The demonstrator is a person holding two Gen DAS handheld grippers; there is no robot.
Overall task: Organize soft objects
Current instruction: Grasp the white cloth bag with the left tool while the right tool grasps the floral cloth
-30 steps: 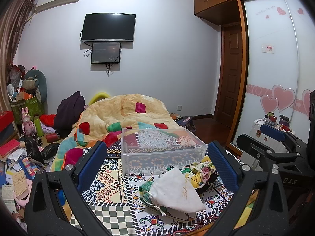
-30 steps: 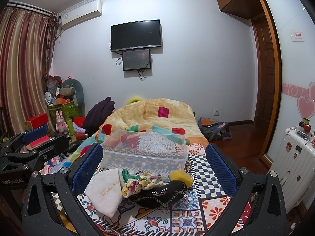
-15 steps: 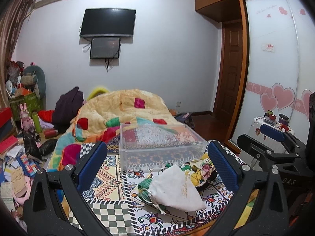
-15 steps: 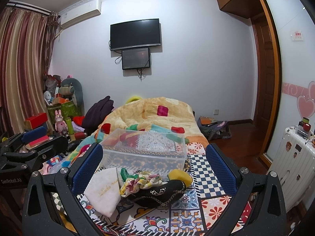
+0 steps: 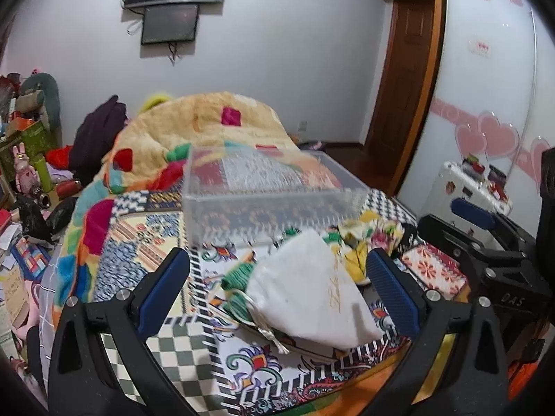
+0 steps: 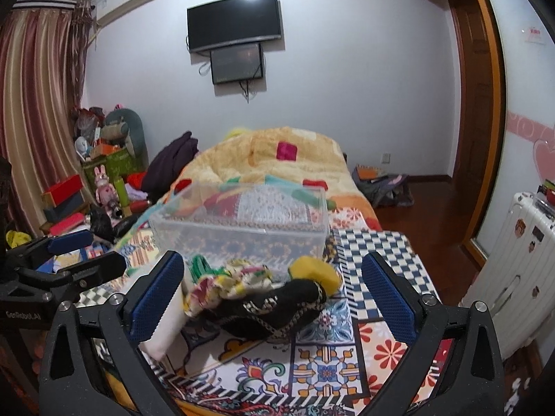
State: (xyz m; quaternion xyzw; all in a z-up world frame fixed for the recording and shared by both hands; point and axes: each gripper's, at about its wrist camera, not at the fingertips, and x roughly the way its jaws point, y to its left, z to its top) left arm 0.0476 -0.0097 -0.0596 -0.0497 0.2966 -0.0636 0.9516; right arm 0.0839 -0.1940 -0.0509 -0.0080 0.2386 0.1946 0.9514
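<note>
Nothing had yet been sorted: the clear plastic bin (image 6: 239, 232) on the bed (image 6: 378, 253) looked empty, though its walls showed the patterned bedspread through them and blur made that hard to confirm. The soft objects lay in a loose heap just in front of the bin, near the bed's foot edge: a white drawstring pouch (image 5: 312, 298) of smooth cloth, a green knitted piece (image 5: 239, 274), a crumpled floral fabric (image 6: 229, 277), a black knitted item with pale trim (image 6: 277, 308) and a yellow sponge-like block (image 6: 315, 270). The left gripper (image 5: 277, 291) and right gripper (image 6: 270, 298) both hung with fingers spread wide, holding nothing.
</note>
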